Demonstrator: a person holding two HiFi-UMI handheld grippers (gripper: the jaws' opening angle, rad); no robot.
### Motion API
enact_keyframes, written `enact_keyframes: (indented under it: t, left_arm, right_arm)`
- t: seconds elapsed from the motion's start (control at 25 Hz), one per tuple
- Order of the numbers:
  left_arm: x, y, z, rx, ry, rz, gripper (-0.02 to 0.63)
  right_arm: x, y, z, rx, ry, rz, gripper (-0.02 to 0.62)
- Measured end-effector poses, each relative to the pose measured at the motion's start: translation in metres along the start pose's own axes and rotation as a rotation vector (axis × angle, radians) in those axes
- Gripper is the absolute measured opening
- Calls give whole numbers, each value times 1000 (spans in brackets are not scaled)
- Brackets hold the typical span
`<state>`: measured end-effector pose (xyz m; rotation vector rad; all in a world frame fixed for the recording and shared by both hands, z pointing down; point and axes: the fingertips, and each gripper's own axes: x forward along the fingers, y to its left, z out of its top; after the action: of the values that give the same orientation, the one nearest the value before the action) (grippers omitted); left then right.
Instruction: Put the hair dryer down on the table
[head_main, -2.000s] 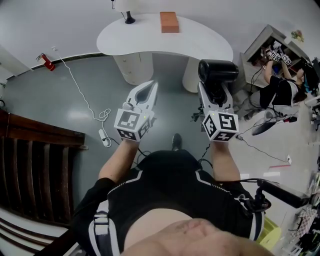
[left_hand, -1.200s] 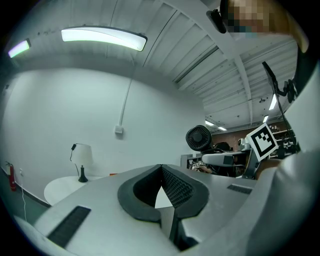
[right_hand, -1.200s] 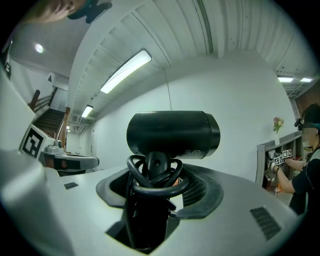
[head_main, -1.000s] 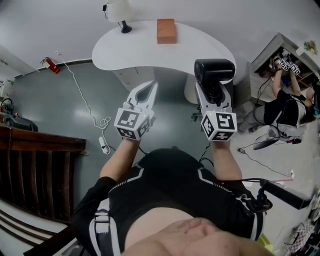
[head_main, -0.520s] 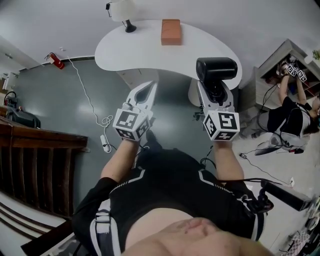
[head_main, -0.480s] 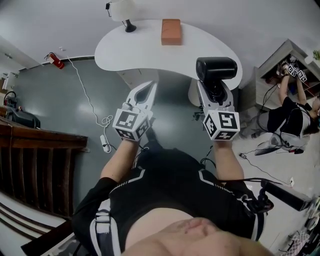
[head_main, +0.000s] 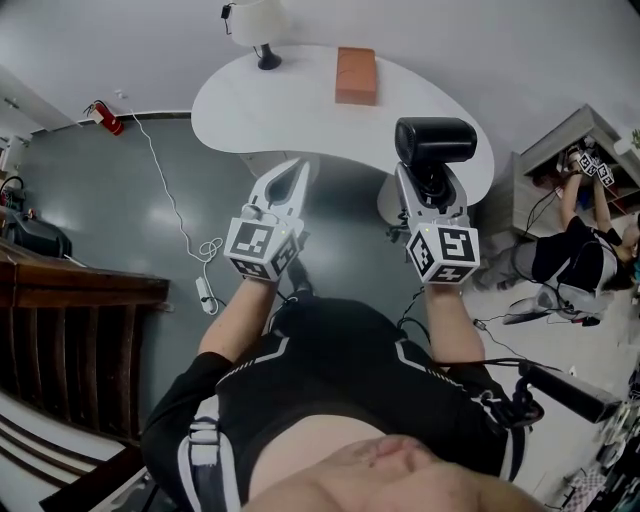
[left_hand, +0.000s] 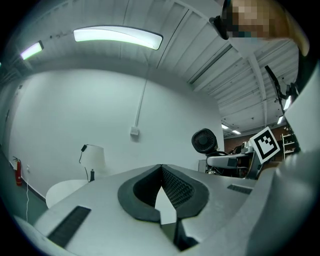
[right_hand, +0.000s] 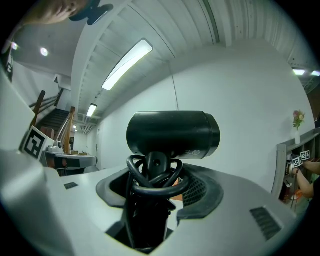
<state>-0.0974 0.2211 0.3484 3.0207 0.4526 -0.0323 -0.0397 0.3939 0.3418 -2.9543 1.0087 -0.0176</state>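
A black hair dryer (head_main: 434, 142) (right_hand: 173, 134) stands upright in my right gripper (head_main: 430, 190) (right_hand: 159, 202), whose jaws are shut on its handle with the black cord (right_hand: 155, 181) coiled round it. Its barrel hangs over the near right edge of the white curved table (head_main: 290, 105). My left gripper (head_main: 290, 180) (left_hand: 161, 197) is shut with nothing in it, held level beside the right one just short of the table's near edge. In the left gripper view the dryer (left_hand: 204, 141) shows at the right.
On the table stand a white lamp (head_main: 258, 20) at the back left and an orange-brown box (head_main: 356, 75). A white cable with a power strip (head_main: 204, 292) lies on the grey floor at left. A person (head_main: 565, 250) crouches by shelves at the right. Dark wooden stairs (head_main: 70, 340) at left.
Both grippers keep their pose and the dryer stays held. The table has come slightly closer and shifted right in the head view as the person moves toward it.
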Motion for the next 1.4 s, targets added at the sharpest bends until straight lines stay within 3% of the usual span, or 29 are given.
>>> enact_keyframes:
  t: [0.88, 1.4]
  left_arm:
    - [54, 147, -1, -2, 29, 53, 31]
    - [42, 267, 4, -40, 4, 140, 31]
  right_arm:
    - [155, 40, -12, -16, 53, 51, 264]
    - [257, 113, -9, -61, 59, 158, 264]
